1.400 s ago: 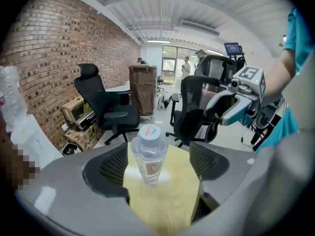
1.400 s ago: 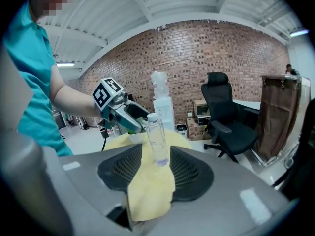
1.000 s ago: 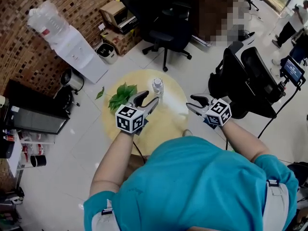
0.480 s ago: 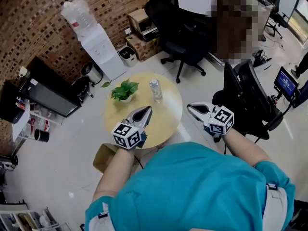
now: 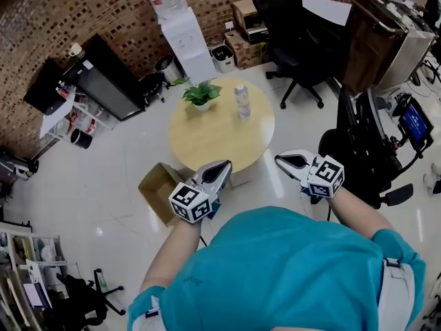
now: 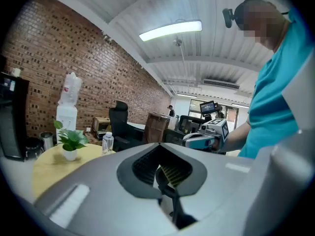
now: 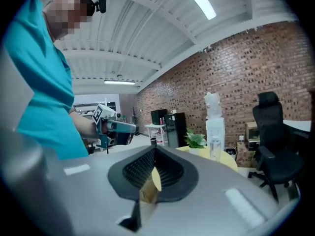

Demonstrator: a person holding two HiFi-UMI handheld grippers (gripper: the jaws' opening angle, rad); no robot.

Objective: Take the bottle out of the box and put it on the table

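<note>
The clear water bottle (image 5: pixel 241 101) stands upright on the round yellow table (image 5: pixel 213 140), beside a potted plant (image 5: pixel 201 94). An open cardboard box (image 5: pixel 160 193) sits on the floor at the table's near left. My left gripper (image 5: pixel 222 168) and my right gripper (image 5: pixel 284 160) are held level over the floor on the near side of the table, well short of the bottle. Both are shut with nothing between the jaws, which have just closed. The left gripper view shows the bottle (image 6: pixel 107 142) far off, and the right gripper view shows the bottle (image 7: pixel 214 149) too.
A water dispenser (image 5: pixel 185 29) stands by the brick wall, with black office chairs (image 5: pixel 293 36) behind the table and another chair (image 5: pixel 365 150) at the right. A dark cabinet and shelves (image 5: pixel 96 81) fill the left. White floor surrounds the table.
Both grippers went from open to shut. They and the person drew back from the table, which now lies farther off with the box in sight. The bottle stays on the table.
</note>
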